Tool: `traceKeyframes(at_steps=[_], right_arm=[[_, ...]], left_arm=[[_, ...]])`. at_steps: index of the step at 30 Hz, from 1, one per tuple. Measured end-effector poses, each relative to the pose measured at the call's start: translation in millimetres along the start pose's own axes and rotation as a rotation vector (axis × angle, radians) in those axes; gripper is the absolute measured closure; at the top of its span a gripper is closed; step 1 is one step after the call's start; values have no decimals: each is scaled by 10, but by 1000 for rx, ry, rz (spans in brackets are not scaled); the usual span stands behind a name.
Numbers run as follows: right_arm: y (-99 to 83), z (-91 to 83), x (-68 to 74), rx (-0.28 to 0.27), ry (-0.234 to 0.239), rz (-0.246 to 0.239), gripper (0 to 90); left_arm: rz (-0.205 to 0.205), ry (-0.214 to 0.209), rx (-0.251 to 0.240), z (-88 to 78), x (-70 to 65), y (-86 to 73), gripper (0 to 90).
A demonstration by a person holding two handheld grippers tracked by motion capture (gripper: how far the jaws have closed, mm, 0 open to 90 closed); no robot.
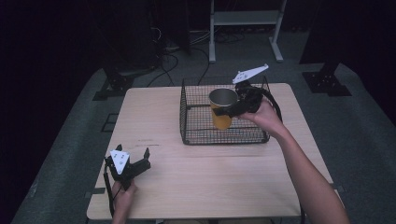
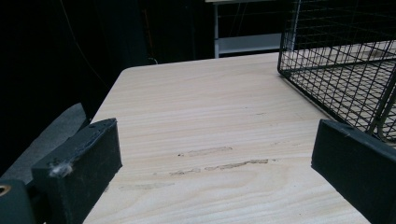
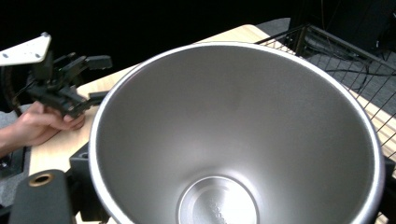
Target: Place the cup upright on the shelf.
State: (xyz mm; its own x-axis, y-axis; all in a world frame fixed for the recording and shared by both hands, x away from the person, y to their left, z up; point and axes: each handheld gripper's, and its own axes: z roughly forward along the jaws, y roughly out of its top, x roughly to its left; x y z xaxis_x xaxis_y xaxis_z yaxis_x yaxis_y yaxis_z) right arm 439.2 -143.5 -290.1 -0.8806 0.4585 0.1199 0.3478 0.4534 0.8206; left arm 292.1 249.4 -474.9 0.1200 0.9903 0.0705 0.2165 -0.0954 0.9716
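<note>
A yellow cup [image 1: 221, 109] with a bare steel inside hangs upright within the black wire basket [image 1: 224, 138], its rim above the basket's top edge. My right gripper [image 1: 233, 108] is shut on the cup from the right side. In the right gripper view the cup's steel inside [image 3: 233, 121] faces the camera between the jaws of my right gripper [image 3: 233, 177]. My left gripper [image 1: 133, 152] rests at the table's front left corner, open and holding nothing. Its two black jaws stand wide apart around my left gripper [image 2: 217, 140] point above bare wood.
The wire basket [image 2: 336, 60] stands on the right half of the wooden table [image 1: 210, 177], close to the far edge. Behind the table are a white metal frame [image 1: 245, 18], floor cables [image 1: 163, 60] and dark stands [image 1: 327, 79] on grey carpet.
</note>
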Motion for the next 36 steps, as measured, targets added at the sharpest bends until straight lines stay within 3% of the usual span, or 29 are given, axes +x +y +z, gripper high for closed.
traceKeyframes(at_steps=[6, 13, 26, 36], right_arm=[[135, 143, -114, 36, -20, 2, 129], [261, 271, -270, 21, -27, 15, 129], [331, 360, -480, 38, -51, 25, 128], [275, 492, -651, 66, -56, 52, 128]], left_arm=[[-2, -2, 1, 0, 1, 0, 8], [-5, 0, 3, -6, 3, -1, 8], [-2, -5, 1, -6, 0, -1, 8], [-4, -6, -3, -7, 1, -2, 8]])
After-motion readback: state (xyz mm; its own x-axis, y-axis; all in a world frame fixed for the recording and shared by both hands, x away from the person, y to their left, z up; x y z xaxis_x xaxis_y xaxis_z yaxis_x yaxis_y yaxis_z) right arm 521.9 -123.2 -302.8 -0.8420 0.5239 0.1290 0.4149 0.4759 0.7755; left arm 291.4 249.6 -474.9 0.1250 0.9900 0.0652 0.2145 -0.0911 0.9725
